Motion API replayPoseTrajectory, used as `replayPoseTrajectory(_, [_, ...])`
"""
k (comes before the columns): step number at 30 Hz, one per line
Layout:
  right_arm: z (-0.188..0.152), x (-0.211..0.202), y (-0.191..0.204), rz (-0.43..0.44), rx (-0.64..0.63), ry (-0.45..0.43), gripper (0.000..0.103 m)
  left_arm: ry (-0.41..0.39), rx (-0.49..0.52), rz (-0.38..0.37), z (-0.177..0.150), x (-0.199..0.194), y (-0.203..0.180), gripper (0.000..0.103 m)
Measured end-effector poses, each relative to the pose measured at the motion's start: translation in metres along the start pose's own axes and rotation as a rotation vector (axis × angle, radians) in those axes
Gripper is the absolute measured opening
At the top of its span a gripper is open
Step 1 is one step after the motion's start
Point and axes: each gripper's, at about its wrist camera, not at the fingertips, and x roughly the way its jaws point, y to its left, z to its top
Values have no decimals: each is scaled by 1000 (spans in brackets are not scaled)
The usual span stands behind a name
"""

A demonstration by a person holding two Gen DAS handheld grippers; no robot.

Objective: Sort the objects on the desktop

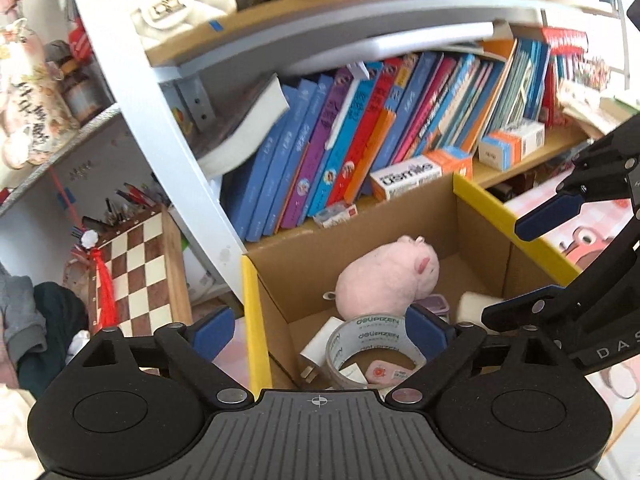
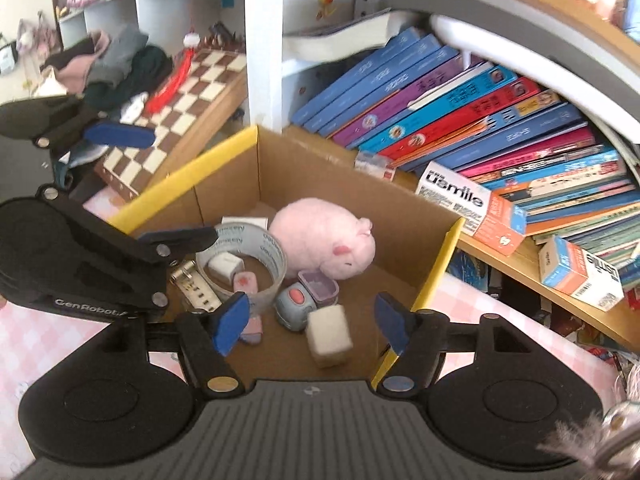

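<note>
An open cardboard box with yellow rims (image 1: 253, 312) (image 2: 188, 172) stands on the desk below both grippers. Inside lie a pink plush pig (image 1: 388, 276) (image 2: 324, 240), a clear tape roll (image 1: 368, 344) (image 2: 256, 256), a white cube (image 2: 329, 334), a grey gadget with an orange button (image 2: 292, 308), a small purple tub (image 2: 318, 286) and a white charger (image 2: 225, 266). My left gripper (image 1: 320, 330) (image 2: 156, 188) stands wide open over the box's left side, nothing between its fingers. My right gripper (image 2: 311, 320) (image 1: 528, 264) hangs open above the white cube, pads clear of it.
Leaning books (image 1: 360, 136) (image 2: 460, 112) fill the shelf behind the box, with small cartons (image 1: 408, 176) (image 2: 460, 200) in front of them. A chessboard (image 1: 136, 276) (image 2: 188, 92) and a pile of clothes (image 2: 116, 64) sit to the left. A pink checked cloth (image 2: 60, 336) covers the desk.
</note>
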Motion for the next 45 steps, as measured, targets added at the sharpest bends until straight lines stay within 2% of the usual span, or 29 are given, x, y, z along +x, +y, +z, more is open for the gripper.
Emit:
replayPoseTrajectory(12, [-22, -46, 13, -71, 98, -105, 73, -50, -84, -5, -11, -47, 10, 97])
replayPoseTrajectory(19, [-43, -79, 23, -130, 183, -191, 74, -88, -167, -11, -22, -80, 14, 98])
replayPoseTrajectory(23, [-59, -99, 34, -146, 237, -224, 79, -110, -202, -17, -36, -103, 10, 100])
replayPoseTrajectory(27, [-78, -114, 48, -144, 271, -223, 81, -105, -208, -36, -53, -123, 2, 101])
replayPoseTrajectory(34, [-114, -138, 78, -198, 303, -225, 85, -81, -254, -49, -90, -153, -8, 101])
replayPoseTrajectory(40, [-144, -153, 109, -243, 288, -230, 86, -61, -243, -25, -120, -173, -16, 101])
replayPoseTrajectory(45, [-168, -158, 128, -267, 310, -217, 87, -53, -273, -31, -140, -186, -19, 101])
